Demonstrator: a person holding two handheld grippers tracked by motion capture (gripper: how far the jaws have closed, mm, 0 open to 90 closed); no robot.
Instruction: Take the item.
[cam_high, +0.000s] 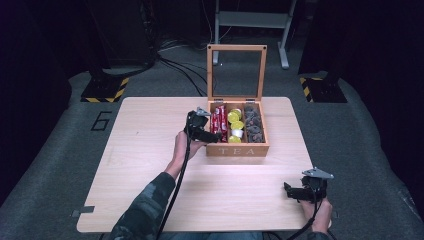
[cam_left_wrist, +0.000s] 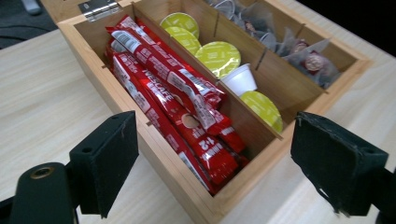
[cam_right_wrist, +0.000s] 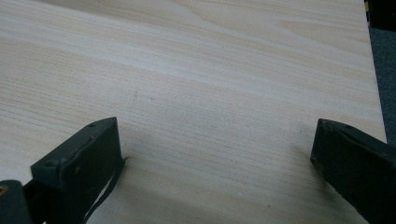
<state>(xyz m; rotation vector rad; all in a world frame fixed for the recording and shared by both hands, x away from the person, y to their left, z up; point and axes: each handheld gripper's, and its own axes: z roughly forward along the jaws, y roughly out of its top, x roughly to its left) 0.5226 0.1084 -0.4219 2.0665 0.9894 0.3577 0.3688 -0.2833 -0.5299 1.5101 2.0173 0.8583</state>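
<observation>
- The left gripper (cam_high: 216, 135) hangs at the left wall of the wooden tea box (cam_high: 238, 149), which stands toward the far edge of the table (cam_high: 150, 165), a little right of its middle. Its jaws are spread wide and hold nothing.
- In the left gripper view the jaws bracket the near left corner of the box, with the red stick packets (cam_left_wrist: 173, 100) between them. A descent from here could land one jaw on the box wall rather than inside the compartment, shoving the box across the table.
- The packets lie stacked and overlapping, so a pinch might catch two at once or slide off the glossy wrap.
- The thin divider beside them separates the yellow-lidded pods (cam_left_wrist: 217, 57). A jaw pushed in crookedly could wedge against it or tip the small white cup (cam_left_wrist: 239, 79).
- The glass-paned lid (cam_high: 236, 71) stands upright on its hinges. It looks stable, though its angle is hard to judge; a knock to the box might drop it onto the gripper.
- The right gripper (cam_high: 294, 192) rests near the table's near right corner, jaws apart over bare wood, well clear of the box and unable to steady it.
</observation>
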